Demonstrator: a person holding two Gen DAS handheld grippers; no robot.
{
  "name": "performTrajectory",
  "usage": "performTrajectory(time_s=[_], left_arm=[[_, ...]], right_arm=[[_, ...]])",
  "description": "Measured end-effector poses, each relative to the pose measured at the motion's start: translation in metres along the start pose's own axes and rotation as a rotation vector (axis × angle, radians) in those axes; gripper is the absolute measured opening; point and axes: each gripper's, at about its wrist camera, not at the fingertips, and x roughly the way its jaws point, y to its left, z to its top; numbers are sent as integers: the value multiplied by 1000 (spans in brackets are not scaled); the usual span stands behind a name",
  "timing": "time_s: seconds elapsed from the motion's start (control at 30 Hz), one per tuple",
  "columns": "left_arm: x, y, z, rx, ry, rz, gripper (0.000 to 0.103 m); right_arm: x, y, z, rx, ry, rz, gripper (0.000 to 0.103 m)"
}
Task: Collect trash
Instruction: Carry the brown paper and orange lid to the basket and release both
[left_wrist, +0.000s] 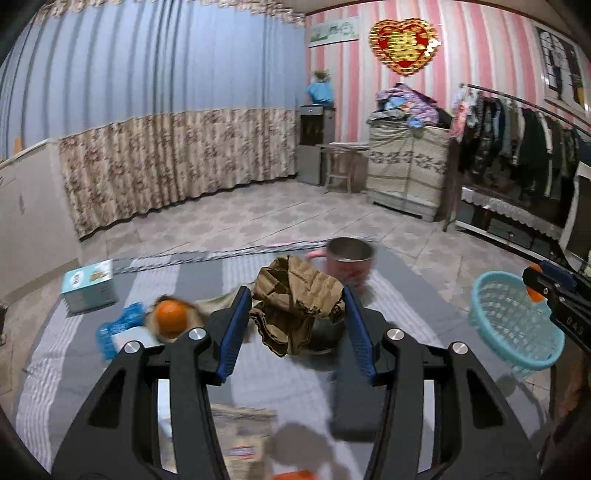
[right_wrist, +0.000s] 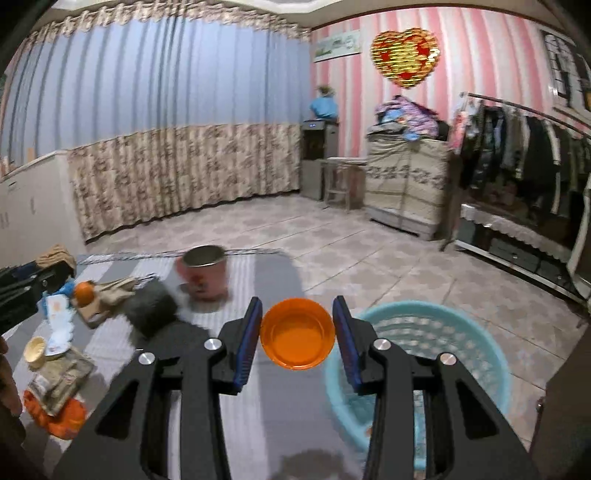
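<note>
The left gripper (left_wrist: 295, 317) has its jaws clamped on crumpled brown paper (left_wrist: 295, 295); the right gripper (right_wrist: 297, 334) has its jaws clamped on an orange cap (right_wrist: 297, 334), with the blue basket (right_wrist: 443, 332) at three o'clock beside the striped surface (right_wrist: 258, 406)

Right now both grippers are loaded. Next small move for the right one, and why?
Probably ease the right gripper forward and right until the orange cap hangs over the blue basket, then open. The pads clamp the cap just past the basket's near rim, so dropping now might miss. The left gripper holds crumpled brown paper and can follow.
</note>
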Motion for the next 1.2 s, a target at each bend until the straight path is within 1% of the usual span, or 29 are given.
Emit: performTrajectory(time_s=[0.17, 0.27, 0.4, 0.53, 0.63, 0.77, 0.83, 0.93, 1.03, 1.13, 1.2], left_arm=[[10, -51, -1, 45, 4, -61, 49], [18, -78, -3, 63, 12, -93, 49], [21, -111, 0, 84, 6, -143, 49], [26, -148, 5, 108, -1, -206, 49], [32, -171, 6, 129, 1, -236, 49], [43, -198, 2, 140, 19, -275, 49], [52, -212, -1, 137, 42, -301, 49], [67, -234, 0, 167, 56, -311, 50], [77, -248, -1, 185, 70, -324, 55], [84, -254, -2, 191, 77, -341, 62], [87, -258, -1, 199, 78, -332, 74]], right_arm=[[4, -55, -5, 53, 5, -60, 40], [6, -80, -8, 69, 12, -94, 40], [9, -110, -1, 109, 21, -106, 40], [16, -119, 11, 91, 22, -116, 40], [17, -127, 14, 108, 12, -120, 40], [22, -142, -7, 175, 22, -124, 40], [29, -148, -13, 171, 39, -138, 40], [33, -158, -19, 169, 50, -169, 40], [35, -170, -25, 186, 59, -187, 40], [32, -184, -29, 229, 56, -191, 40], [32, -189, -30, 244, 56, -192, 40]])
